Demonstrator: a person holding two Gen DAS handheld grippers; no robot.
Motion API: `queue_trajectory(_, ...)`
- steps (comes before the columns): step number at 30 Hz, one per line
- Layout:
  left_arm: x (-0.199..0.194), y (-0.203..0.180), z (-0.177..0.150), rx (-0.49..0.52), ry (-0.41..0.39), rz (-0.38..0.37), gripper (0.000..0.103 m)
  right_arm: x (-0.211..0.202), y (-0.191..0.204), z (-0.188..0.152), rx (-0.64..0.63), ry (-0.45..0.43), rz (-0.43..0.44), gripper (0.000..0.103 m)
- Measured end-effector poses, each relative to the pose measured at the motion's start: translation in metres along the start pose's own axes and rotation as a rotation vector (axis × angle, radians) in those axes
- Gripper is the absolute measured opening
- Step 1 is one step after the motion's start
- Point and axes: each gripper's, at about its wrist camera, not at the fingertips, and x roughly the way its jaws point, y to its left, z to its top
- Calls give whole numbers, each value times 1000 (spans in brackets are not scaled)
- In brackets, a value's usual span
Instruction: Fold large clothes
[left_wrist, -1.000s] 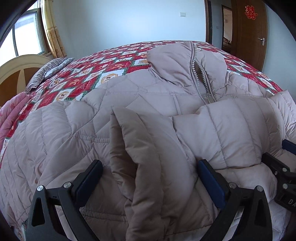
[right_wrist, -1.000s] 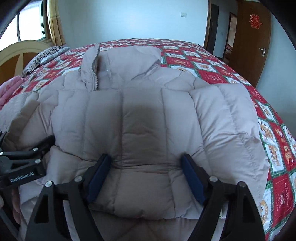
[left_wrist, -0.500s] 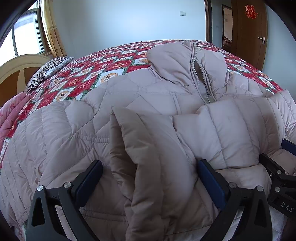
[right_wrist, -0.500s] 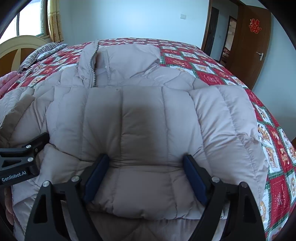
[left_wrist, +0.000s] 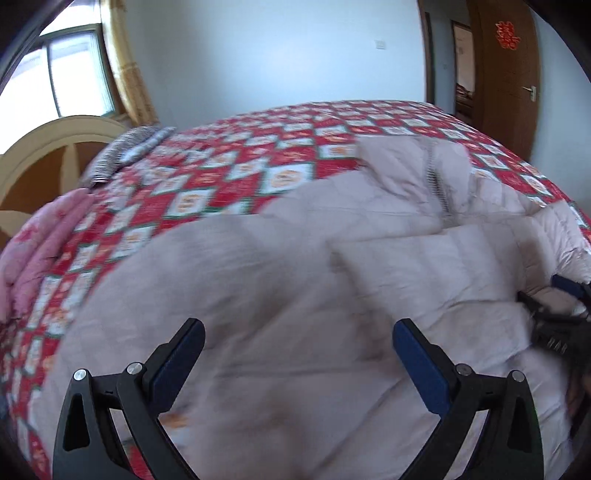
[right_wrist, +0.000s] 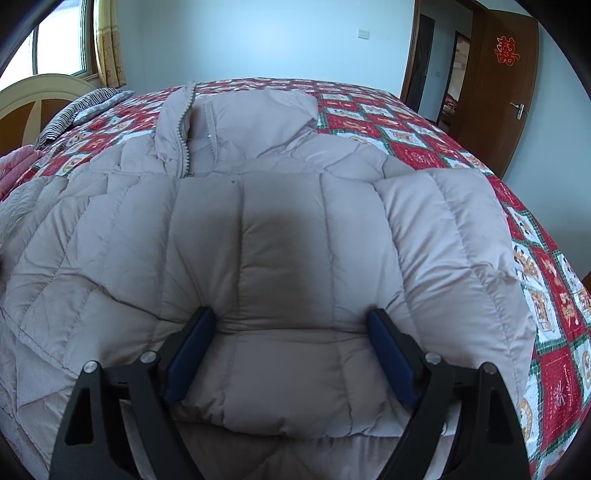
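Note:
A pale beige puffer jacket (left_wrist: 277, 277) lies zip-side up on the bed, collar toward the far side. Its right sleeve (right_wrist: 280, 229) is folded across the body. My right gripper (right_wrist: 291, 317) stands wide, with the sleeve's cuff end between its blue pads (right_wrist: 192, 347); the puffy fabric brushes both pads. It also shows at the right edge of the left wrist view as the right gripper (left_wrist: 554, 332). My left gripper (left_wrist: 299, 328) hangs open above the jacket's left half with nothing between its fingers. That view is motion-blurred.
A red, white and green patterned quilt (right_wrist: 406, 147) covers the bed. A striped pillow (right_wrist: 81, 107) and a pink blanket (left_wrist: 44, 240) lie by the curved headboard (left_wrist: 48, 147) at the left. A brown door (right_wrist: 498, 92) stands at the right.
My left gripper has let the folded left sleeve go and risen back off the jacket, and it has left the right wrist view. The right gripper stayed in place.

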Motion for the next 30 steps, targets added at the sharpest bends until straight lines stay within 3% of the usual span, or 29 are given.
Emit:
queue_trajectory(3, -14, 63, -26, -29, -3, 119, 102, -1, 0, 0, 2, -3, 3, 88)
queue_trajectory(7, -29, 152, -66, -101, 18, 331, 102, -2, 1, -1, 3, -7, 3, 88)
queue_trajectory(11, -52, 237, -107, -253, 34, 473, 102, -3, 1, -1, 3, -11, 2, 88)
queue_trajectory(15, -54, 280, -138, -351, 93, 451, 102, -4, 2, -1, -1, -13, -4, 88)
queue_trajectory(20, -36, 284, -157, -412, 127, 360, 99, -6, 2, -2, -4, -17, -11, 89)
queue_trajectory(21, -32, 281, -159, -411, 130, 349, 86, -6, 2, -2, -4, -18, -12, 89)
queue_trajectory(22, -27, 277, -158, -405, 137, 324, 66, -6, 3, -3, -4, -18, -13, 89)
queue_trajectory(23, -23, 273, -157, -397, 142, 309, 58, -6, 3, -3, -4, -19, -15, 89)
queue_trajectory(25, -19, 267, -151, -352, 145, 327, 14, -6, 3, -3, -4, -20, -14, 89)
queue_trajectory(30, -38, 283, -130, -341, 110, 372, 6, -13, -5, -1, 13, -7, 42, 89)
